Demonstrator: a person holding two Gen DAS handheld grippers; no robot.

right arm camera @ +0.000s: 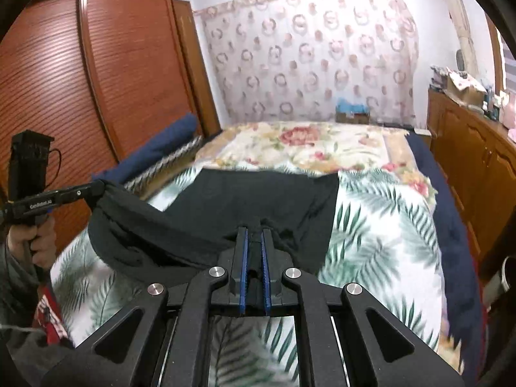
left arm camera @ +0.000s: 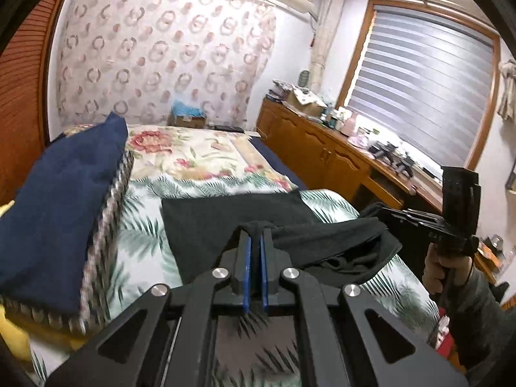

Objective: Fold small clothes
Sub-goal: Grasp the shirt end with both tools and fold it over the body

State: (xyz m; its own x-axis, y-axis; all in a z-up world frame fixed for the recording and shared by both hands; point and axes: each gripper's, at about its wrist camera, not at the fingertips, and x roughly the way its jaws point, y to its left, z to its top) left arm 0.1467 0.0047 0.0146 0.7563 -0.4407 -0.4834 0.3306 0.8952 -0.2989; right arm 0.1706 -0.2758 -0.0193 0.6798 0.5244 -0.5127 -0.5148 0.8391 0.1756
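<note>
Now | left gripper (left arm camera: 257, 230), right gripper (right arm camera: 253, 230): fingers pinch black garment (left arm camera: 225, 222) near edge, seemingly lifted | bed (left arm camera: 145, 245)

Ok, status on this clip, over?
Left tongs and right tongs both shut on black garment. Near edge lifted off bed. Folded blue blanket alongside, not obstructing.

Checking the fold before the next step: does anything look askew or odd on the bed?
The black garment lies uneven: its far part is flat on the bedspread, but the near edge sags bunched between the left gripper and right gripper, both shut on it.
</note>
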